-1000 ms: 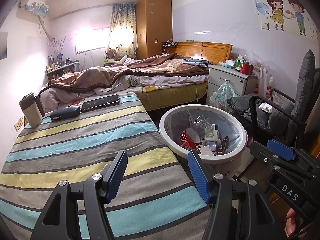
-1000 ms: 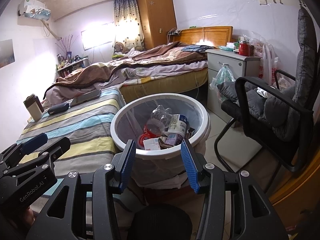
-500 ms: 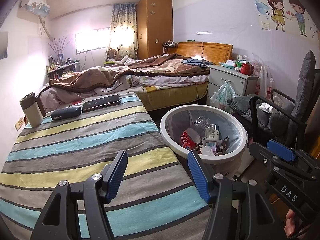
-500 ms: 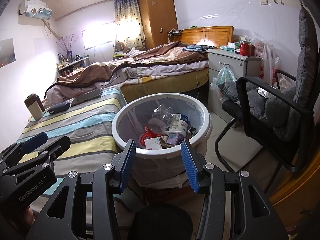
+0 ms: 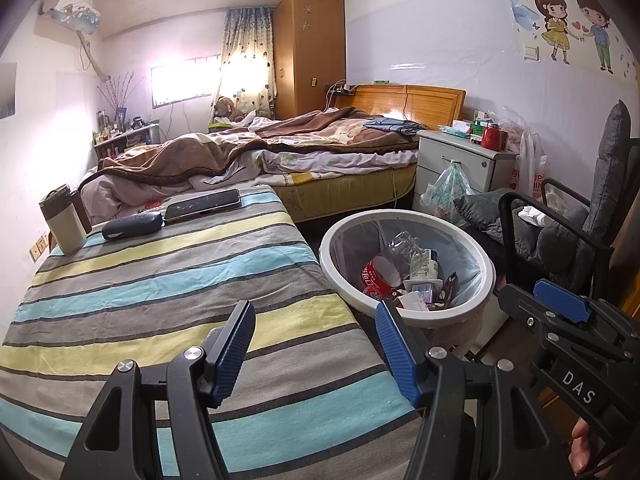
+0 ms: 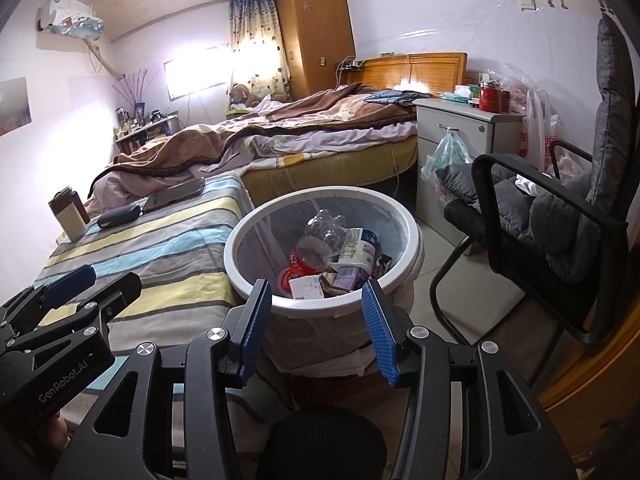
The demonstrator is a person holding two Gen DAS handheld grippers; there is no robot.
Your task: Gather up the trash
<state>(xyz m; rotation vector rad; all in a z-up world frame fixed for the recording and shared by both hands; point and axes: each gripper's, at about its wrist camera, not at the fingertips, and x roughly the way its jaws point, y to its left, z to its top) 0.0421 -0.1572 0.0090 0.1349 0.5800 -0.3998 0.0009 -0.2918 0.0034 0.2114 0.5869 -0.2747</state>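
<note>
Bin [image 6: 404,236]: white rim, clear liner, on the floor just right of the striped desk [image 5: 160,280]; placed within reach of both hands, likely so trash can go straight in.
Trash [image 6: 332,256]: already in the bin; crushed clear bottle, red wrapper, white carton, small boxes.
Left gripper [image 5: 316,344]: fingers apart, nothing between them; hangs over the near desk edge.
Right gripper [image 6: 316,328]: fingers apart, empty; aimed at the near bin rim.
Desk top: phone [image 5: 202,204], dark case [image 5: 132,225], cup [image 5: 64,220] at the far end; no loose trash seen there.
Writing: "DAS" on right gripper body, "GenRobot.AI" on left; red wrapper print unreadable.
Judgement: collection looks nearly done, or paused.
</note>
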